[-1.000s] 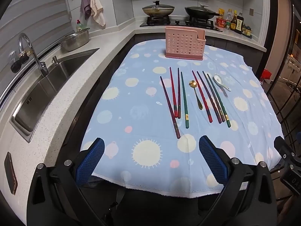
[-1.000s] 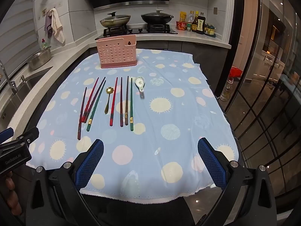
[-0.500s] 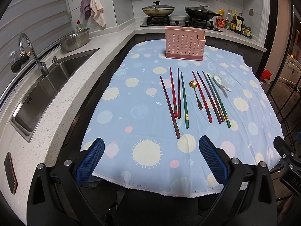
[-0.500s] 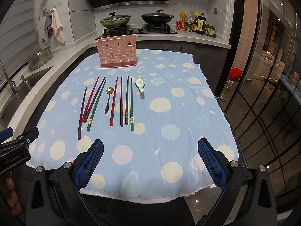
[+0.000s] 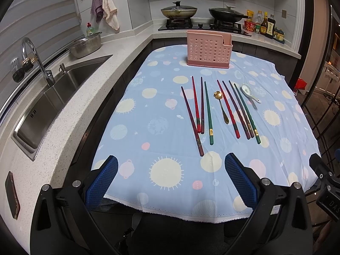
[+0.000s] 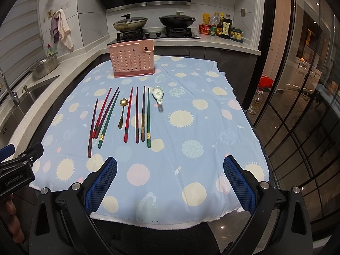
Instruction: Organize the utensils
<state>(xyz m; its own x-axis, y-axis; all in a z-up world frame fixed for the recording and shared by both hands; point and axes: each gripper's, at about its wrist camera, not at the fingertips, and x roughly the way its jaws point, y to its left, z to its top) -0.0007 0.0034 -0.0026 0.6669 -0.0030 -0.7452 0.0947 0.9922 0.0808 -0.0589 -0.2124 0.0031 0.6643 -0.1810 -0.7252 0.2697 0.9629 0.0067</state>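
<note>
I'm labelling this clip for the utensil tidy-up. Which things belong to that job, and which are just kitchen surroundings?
Belongs to the job:
pink holder
chopsticks
gold spoon
ceramic spoon
left tool and right tool, both open

Just surroundings:
sink
metal bowl
two lidded pans
sauce bottles
hanging towels

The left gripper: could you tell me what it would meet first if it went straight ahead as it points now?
Probably the tablecloth, near the handle end of the leftmost chopstick; the left gripper is open and empty, depth unclear.

Almost nothing differs from a second ago: from the left gripper (image 5: 171,178), the chopsticks (image 5: 209,114) and holder (image 5: 209,52) sit a touch lower in view, a slight camera drift.
</note>
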